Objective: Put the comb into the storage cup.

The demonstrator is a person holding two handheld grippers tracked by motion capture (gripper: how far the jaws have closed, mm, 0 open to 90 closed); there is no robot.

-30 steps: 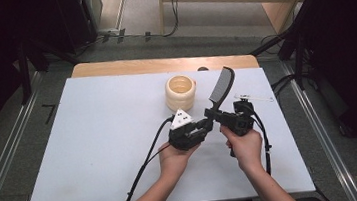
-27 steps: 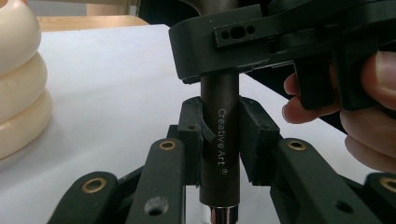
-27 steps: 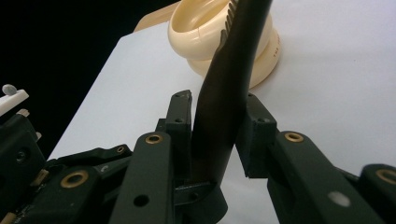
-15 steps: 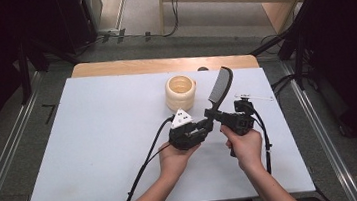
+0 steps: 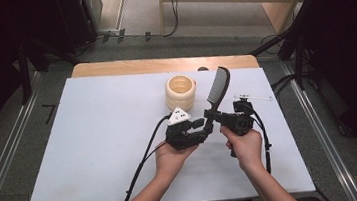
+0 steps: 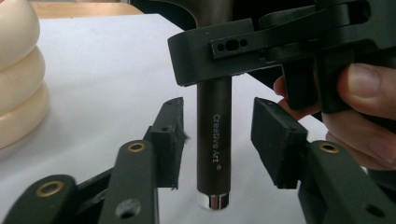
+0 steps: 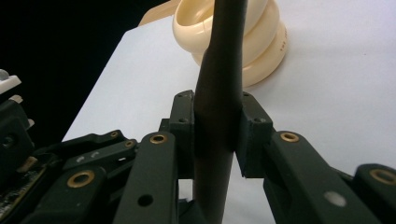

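Note:
A dark brush (image 5: 218,85) with a round brown handle stands nearly upright above the white table top (image 5: 95,139). My right gripper (image 5: 213,115) is shut on the handle (image 7: 219,93), both pads pressed against it. My left gripper (image 5: 202,128) is open just below that grip. In the left gripper view its pads stand either side of the handle's lower end (image 6: 213,140), printed "Creative Art", with a gap on each side of my left gripper (image 6: 217,140). The right gripper's jaw (image 6: 219,51) crosses the handle above them.
A cream ribbed cup (image 5: 181,92) stands just behind and left of the grippers, also seen as the cup (image 6: 18,79) and the cup (image 7: 261,42). A small white stick (image 5: 252,96) lies at the right. A wooden strip (image 5: 112,67) edges the far side.

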